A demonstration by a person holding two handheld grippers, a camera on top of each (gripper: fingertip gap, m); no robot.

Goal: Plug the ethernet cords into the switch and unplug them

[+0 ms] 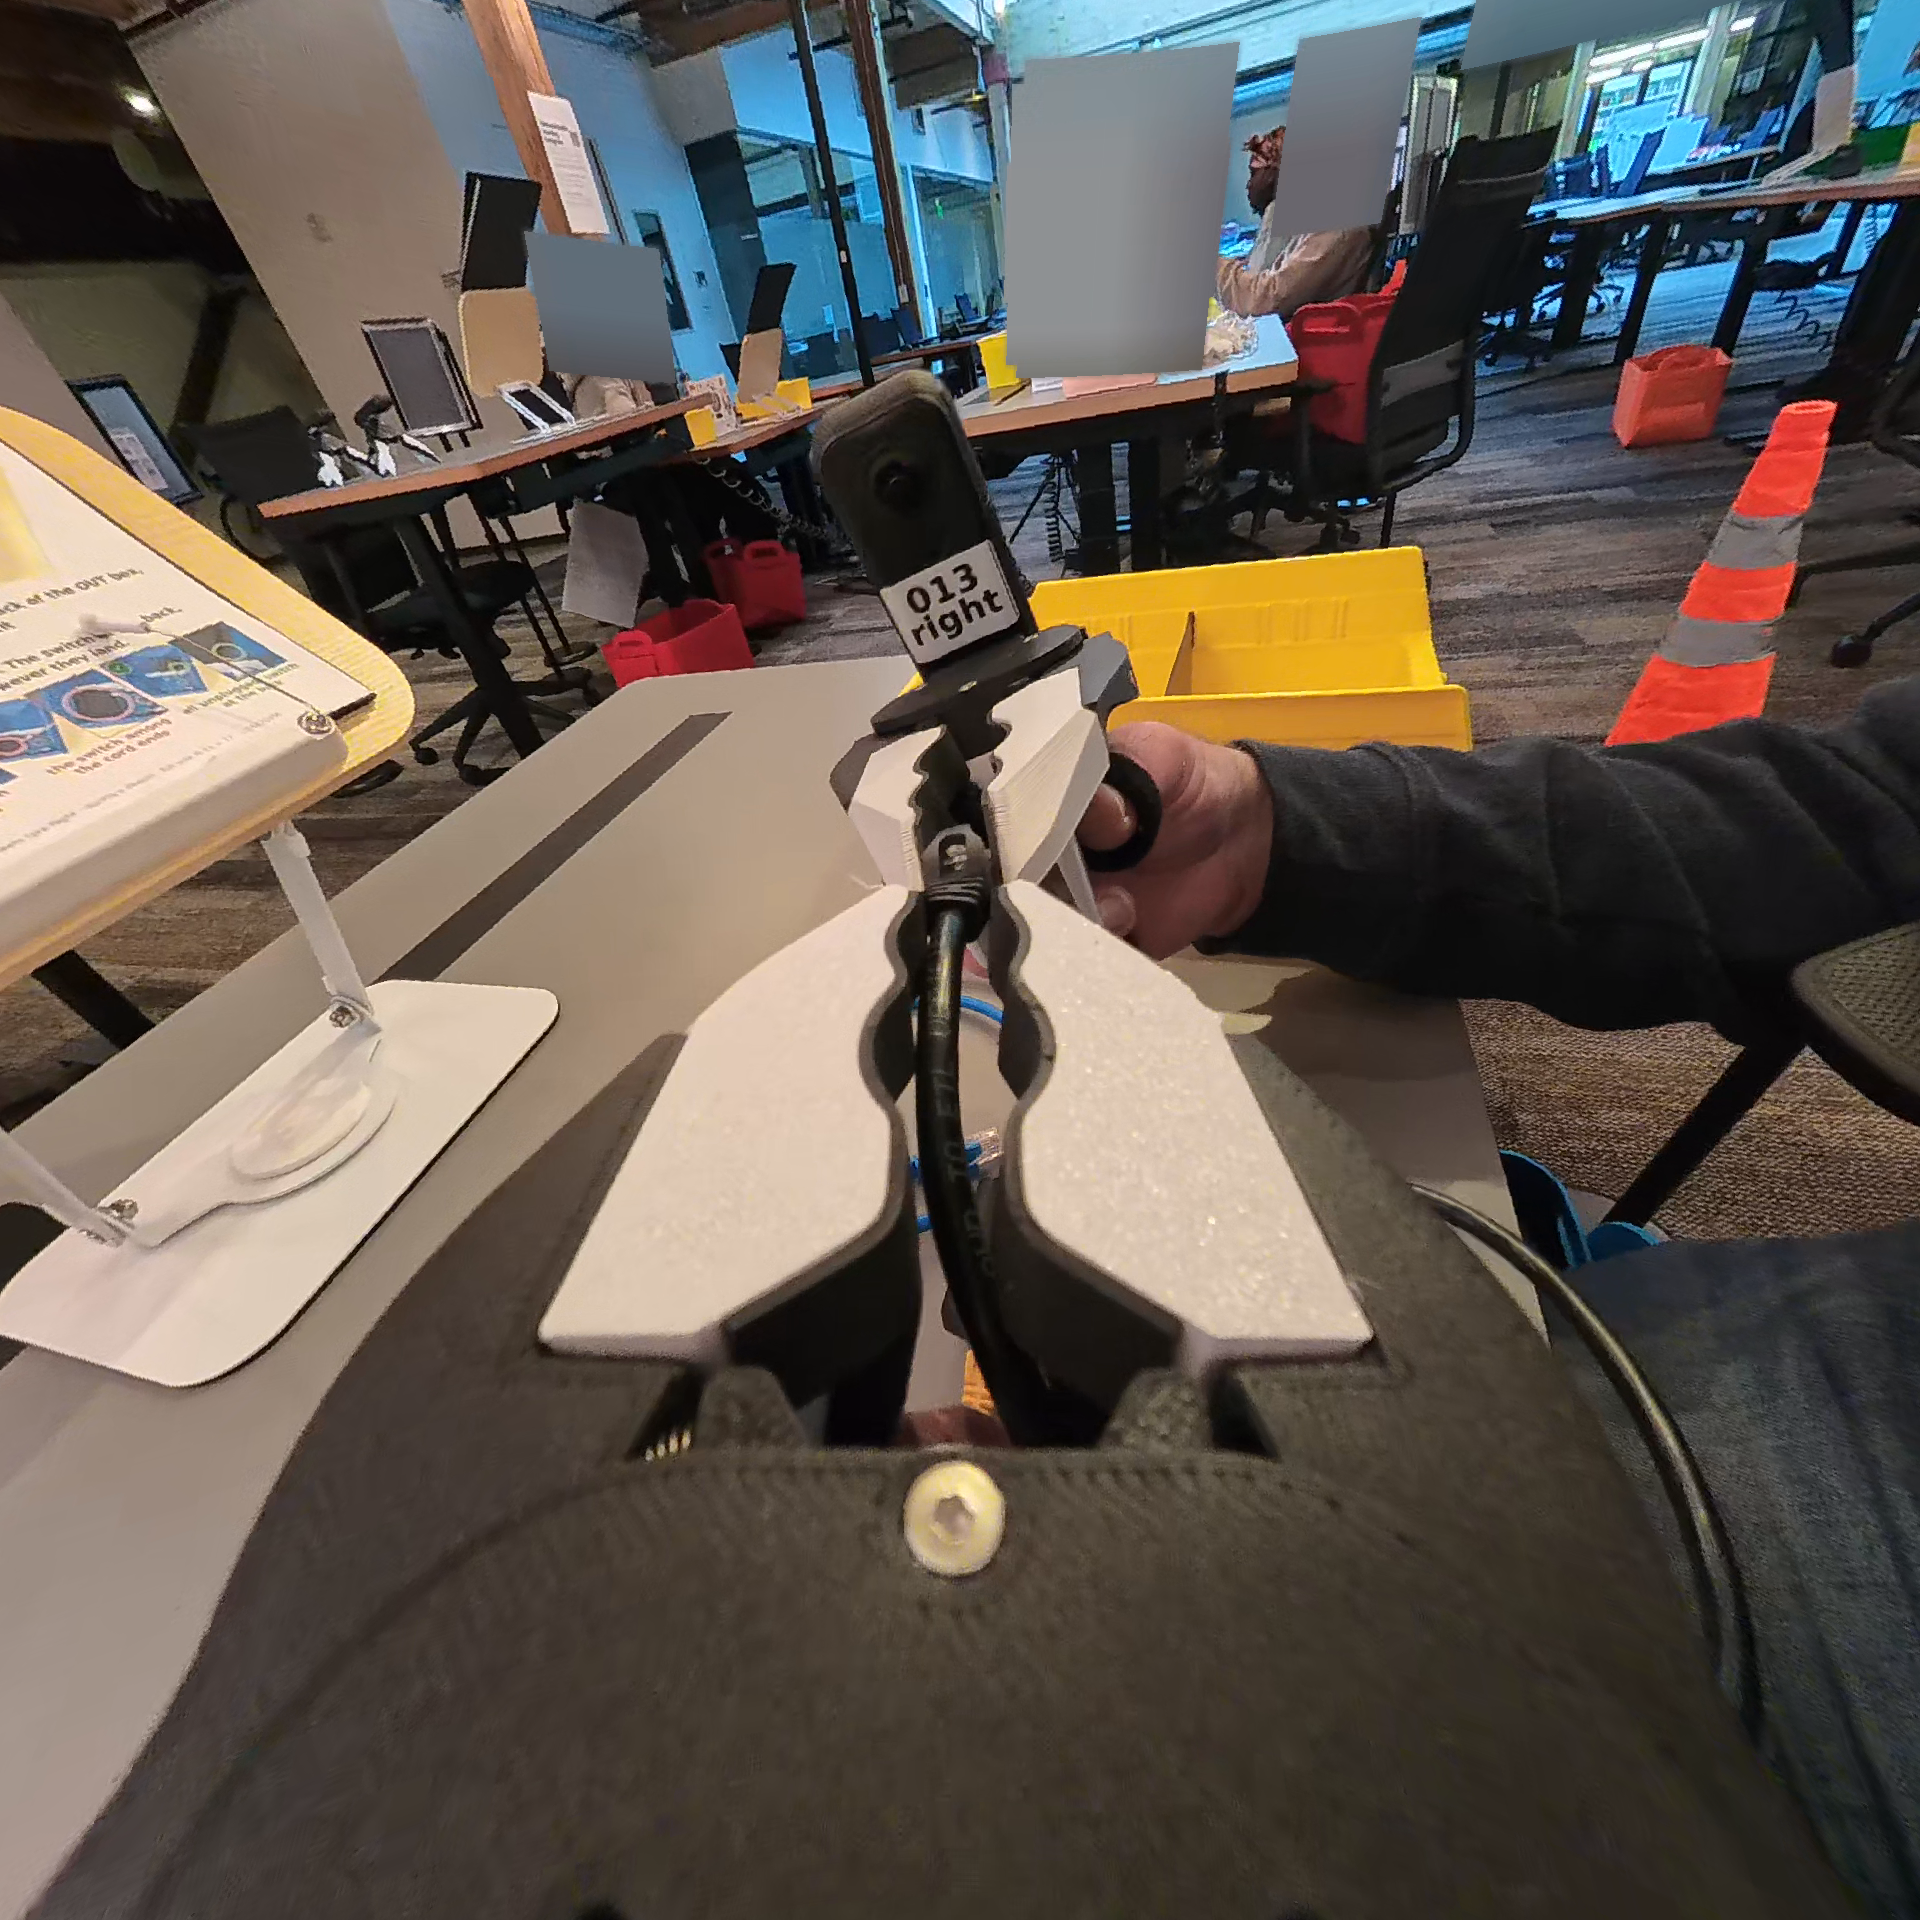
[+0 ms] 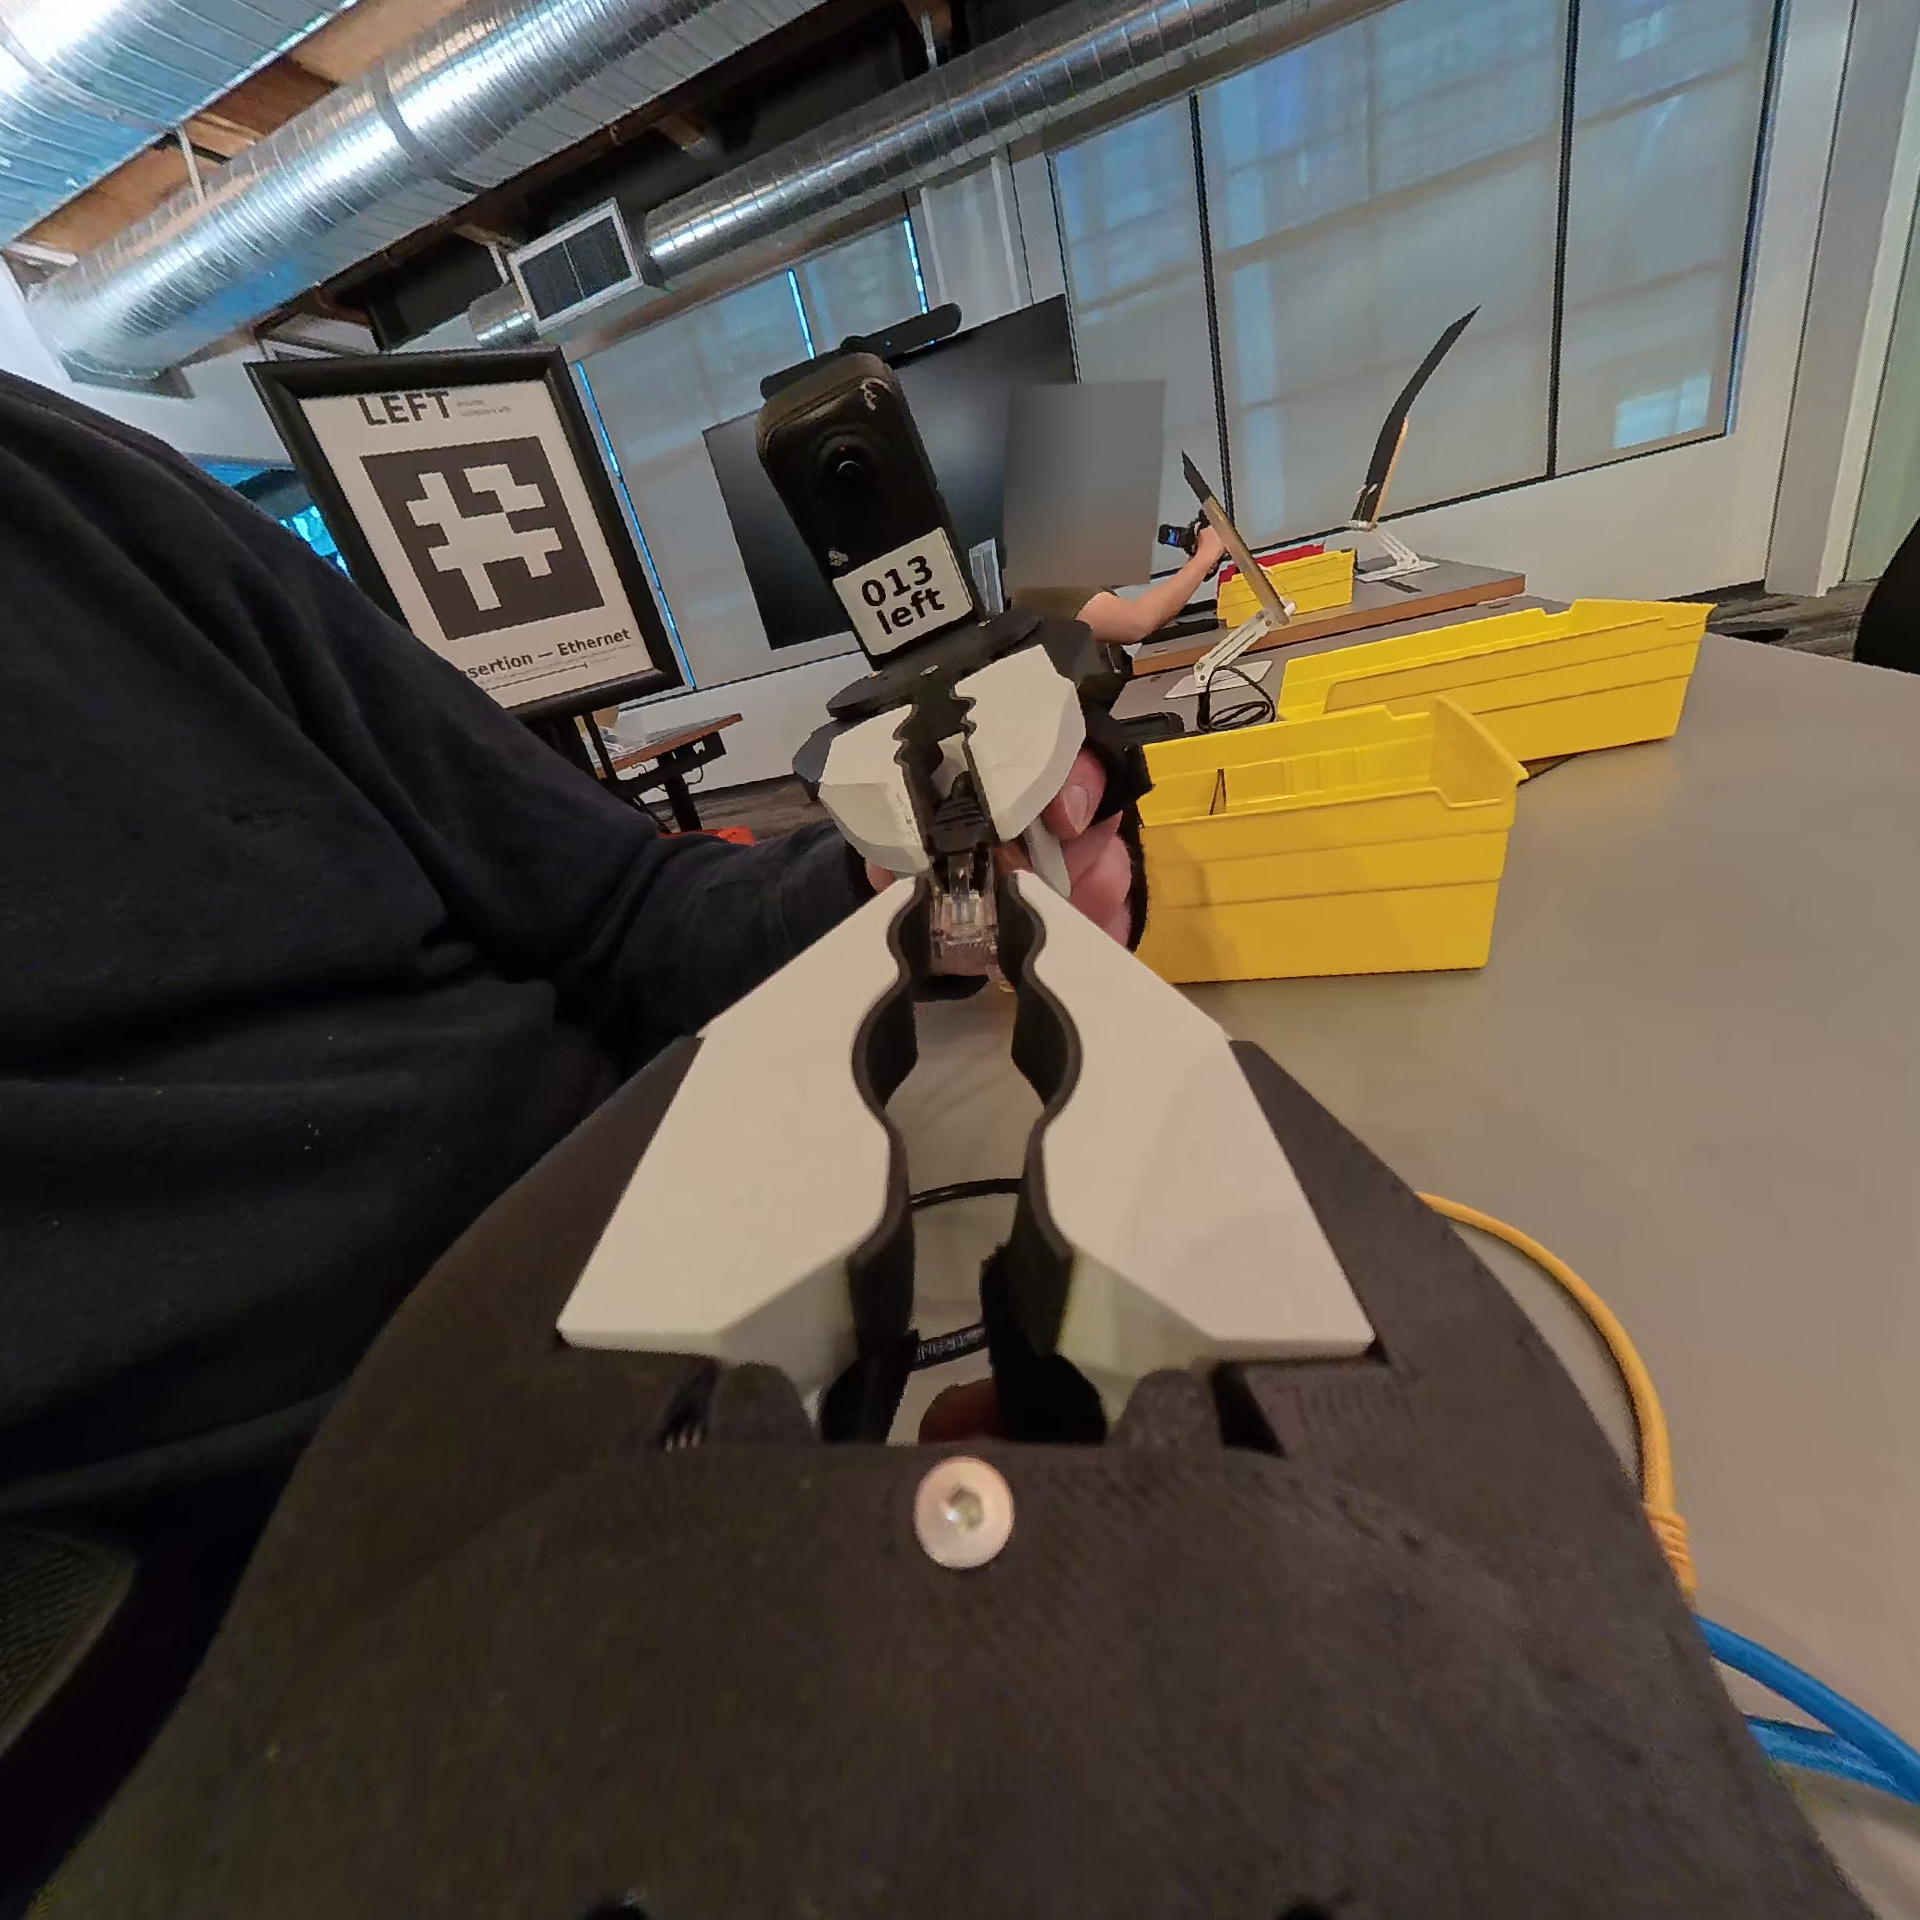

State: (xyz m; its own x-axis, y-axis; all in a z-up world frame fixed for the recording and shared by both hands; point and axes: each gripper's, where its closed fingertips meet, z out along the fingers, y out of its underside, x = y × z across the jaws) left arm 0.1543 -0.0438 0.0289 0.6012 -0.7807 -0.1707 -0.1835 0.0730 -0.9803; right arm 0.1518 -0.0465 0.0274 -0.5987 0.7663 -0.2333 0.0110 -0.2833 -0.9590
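A black ethernet cord runs up between my left gripper's white fingers. My left gripper is shut on the cord's black boot, just behind the plug. My right gripper faces it tip to tip and is shut on the cord's clear plug. Each gripper shows in the other's view: the right, the left, each held by a hand. Both are raised above the grey table. No switch is in view.
A blue cord and a yellow cord lie on the table below; the blue one's plug shows between my left fingers. Yellow bins stand at the table's far side. A white instruction stand is at the left. An orange cone stands on the floor. The grippers are tip to tip, or close to it.
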